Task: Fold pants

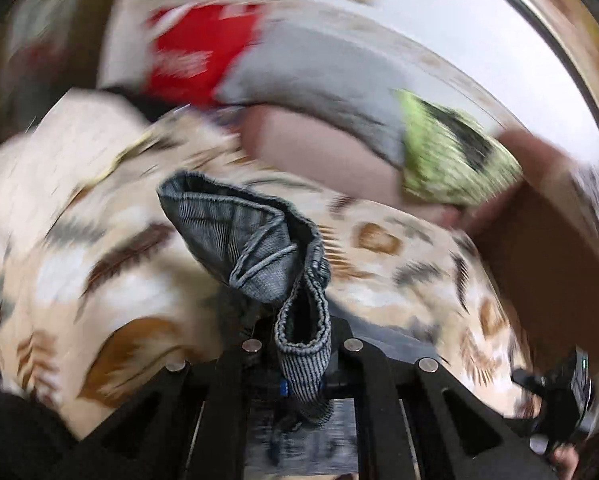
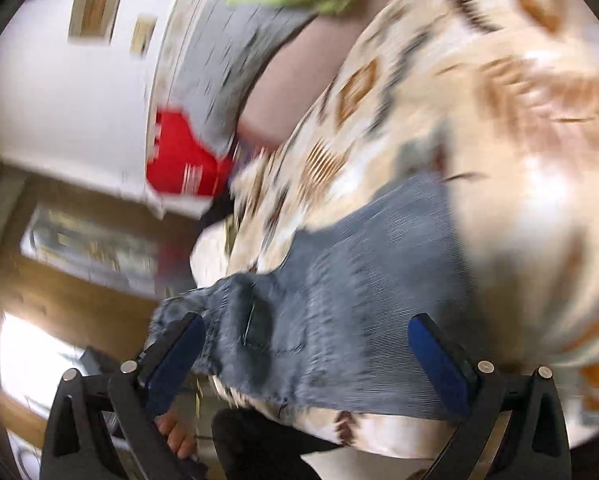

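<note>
The pants are blue-grey ribbed denim. In the left wrist view my left gripper [image 1: 301,364] is shut on a bunched edge of the pants [image 1: 259,248], which stands up from between the jaws above the patterned bedspread [image 1: 99,240]. In the right wrist view my right gripper [image 2: 307,356] is open, its blue pads [image 2: 443,356] wide apart, over the pants [image 2: 359,312] lying flat on the bedspread [image 2: 499,140]. Nothing sits between the right jaws. Both views are blurred by motion.
A grey pillow [image 1: 319,68], a red cloth [image 1: 195,52], a pinkish cushion [image 1: 319,148] and a green cloth [image 1: 451,152] lie at the far side of the bed. A brown board [image 1: 559,264] stands at the right. A white wall [image 2: 59,100] and wooden floor [image 2: 59,292] lie beyond.
</note>
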### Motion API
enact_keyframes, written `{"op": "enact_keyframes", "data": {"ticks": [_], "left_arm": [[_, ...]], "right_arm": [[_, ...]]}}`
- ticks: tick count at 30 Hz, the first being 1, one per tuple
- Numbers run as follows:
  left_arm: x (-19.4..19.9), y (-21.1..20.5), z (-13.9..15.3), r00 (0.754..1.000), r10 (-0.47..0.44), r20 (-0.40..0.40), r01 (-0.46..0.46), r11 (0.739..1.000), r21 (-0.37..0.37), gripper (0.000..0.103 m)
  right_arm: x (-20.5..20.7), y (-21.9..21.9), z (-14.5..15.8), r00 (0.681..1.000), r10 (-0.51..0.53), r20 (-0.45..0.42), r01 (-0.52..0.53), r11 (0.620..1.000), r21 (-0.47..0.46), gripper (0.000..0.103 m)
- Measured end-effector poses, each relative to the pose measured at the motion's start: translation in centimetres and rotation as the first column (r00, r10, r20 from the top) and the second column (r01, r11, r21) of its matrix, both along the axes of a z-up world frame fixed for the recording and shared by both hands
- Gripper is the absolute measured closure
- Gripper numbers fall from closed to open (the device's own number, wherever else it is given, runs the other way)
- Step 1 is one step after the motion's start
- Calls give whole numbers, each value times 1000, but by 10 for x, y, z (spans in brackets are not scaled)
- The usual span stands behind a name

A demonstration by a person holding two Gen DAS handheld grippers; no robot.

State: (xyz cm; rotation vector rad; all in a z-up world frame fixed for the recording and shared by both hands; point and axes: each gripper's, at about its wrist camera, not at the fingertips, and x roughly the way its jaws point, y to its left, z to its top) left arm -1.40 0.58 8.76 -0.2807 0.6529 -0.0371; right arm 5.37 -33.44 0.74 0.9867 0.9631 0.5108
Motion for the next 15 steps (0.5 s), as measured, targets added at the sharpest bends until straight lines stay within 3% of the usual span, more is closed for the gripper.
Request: {"op": "enact_keyframes", "data": {"ticks": [4, 7, 9, 11, 12, 13, 15], "left_arm": [[7, -89, -1, 982, -187, -15, 188, 978, 91, 94], [12, -150, -29, 945, -312, -100, 324, 937, 131, 92], [26, -188, -74, 878, -403, -256, 444, 888, 124, 88], [35, -210, -125, 776, -449, -442, 540, 836, 99, 82], [30, -210, -128, 778, -454, -434, 546, 830, 112, 82], [22, -204, -117, 801, -466, -377, 539, 835, 113, 73], [8, -187, -86, 791, -522, -321, 564, 824, 48, 58]], "right_arm": [[-25, -46, -14, 994, -108, 0, 108, 993, 51, 0], [-37, -70, -16, 988, -156, -7, 156, 986, 66, 0], [-43, -81, -17, 983, -181, -3, 181, 981, 68, 0], [-45, -87, -22, 980, -201, -12, 201, 978, 60, 0], [-46, -91, -24, 978, -206, -21, 207, 977, 55, 0], [-47, -93, -25, 977, -212, -26, 214, 976, 47, 0], [-50, -94, -26, 975, -220, -19, 221, 975, 35, 0]]}}
